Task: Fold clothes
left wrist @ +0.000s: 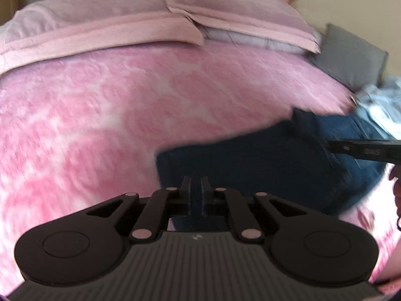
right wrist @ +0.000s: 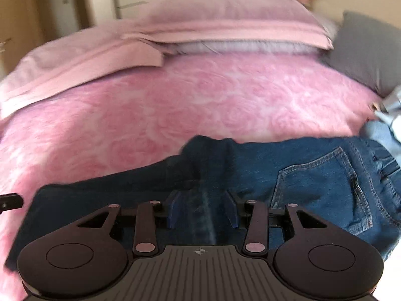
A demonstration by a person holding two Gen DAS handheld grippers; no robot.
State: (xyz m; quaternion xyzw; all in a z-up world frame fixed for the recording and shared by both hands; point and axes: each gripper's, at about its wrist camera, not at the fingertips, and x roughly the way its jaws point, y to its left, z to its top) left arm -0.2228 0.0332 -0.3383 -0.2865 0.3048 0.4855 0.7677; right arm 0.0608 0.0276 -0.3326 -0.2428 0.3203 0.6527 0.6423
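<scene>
A pink blanket [left wrist: 125,95] covers the bed beneath 2 pink pillows [left wrist: 225,7] and a grey cushion [left wrist: 351,55].

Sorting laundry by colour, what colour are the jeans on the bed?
Dark blue denim jeans, clearest in the right wrist view.

Right claw [right wrist: 203,208] pinching ridge of blue jeans [right wrist: 313,175] on pink blanket [right wrist: 175,105]; back pocket up.
</scene>
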